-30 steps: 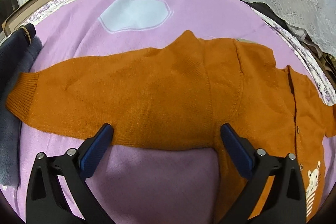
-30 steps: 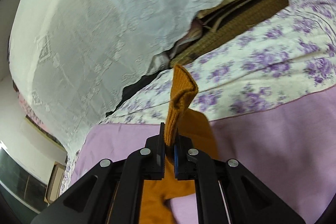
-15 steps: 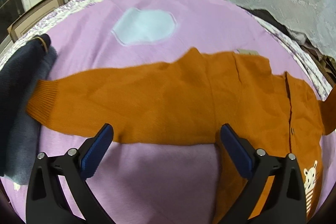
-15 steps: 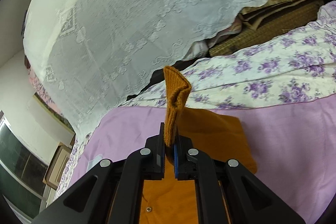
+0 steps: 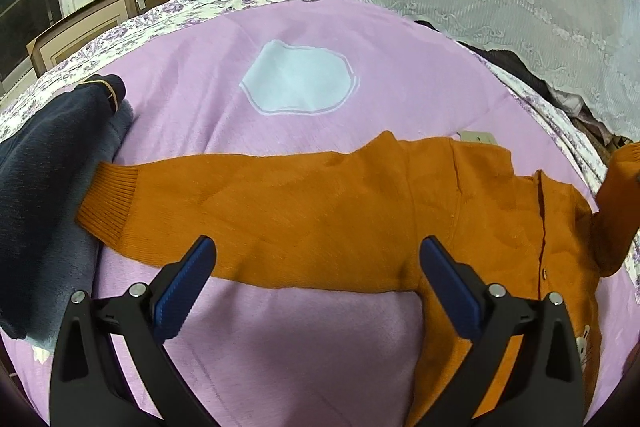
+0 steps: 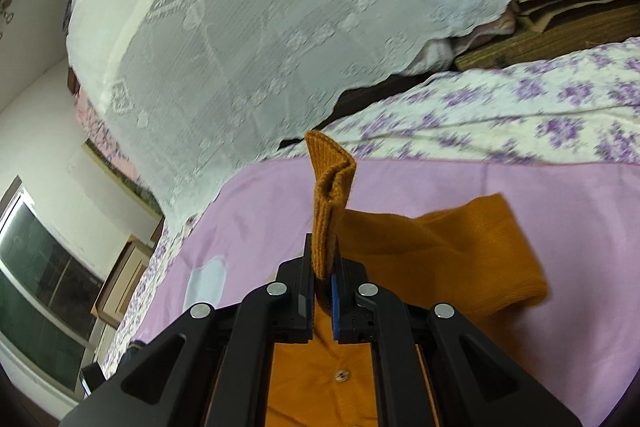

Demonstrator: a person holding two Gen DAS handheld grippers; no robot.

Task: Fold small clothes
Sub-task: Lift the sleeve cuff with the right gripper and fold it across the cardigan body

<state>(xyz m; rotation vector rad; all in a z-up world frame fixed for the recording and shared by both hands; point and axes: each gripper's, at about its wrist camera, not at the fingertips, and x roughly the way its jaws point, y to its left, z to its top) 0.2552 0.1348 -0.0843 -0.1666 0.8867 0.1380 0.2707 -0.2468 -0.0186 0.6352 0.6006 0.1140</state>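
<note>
Right gripper [image 6: 322, 269] clamped on orange cardigan [image 5: 340, 211] cuff; left gripper [image 5: 320, 267] wide apart above sleeve.

An orange knit cardigan [image 5: 360, 211] lies spread across a lilac blanket [image 5: 280, 327], sleeve toward nine o'clock, the left gripper [image 5: 320, 279] hanging wide-jawed above it; a navy garment [image 5: 44, 195] touches the cuff.

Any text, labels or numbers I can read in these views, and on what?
None can be read.
Neck tag on the orange cardigan: too small to tell if it bears print.
Bunny patch on the cardigan front: a picture, no letters visible.
</note>
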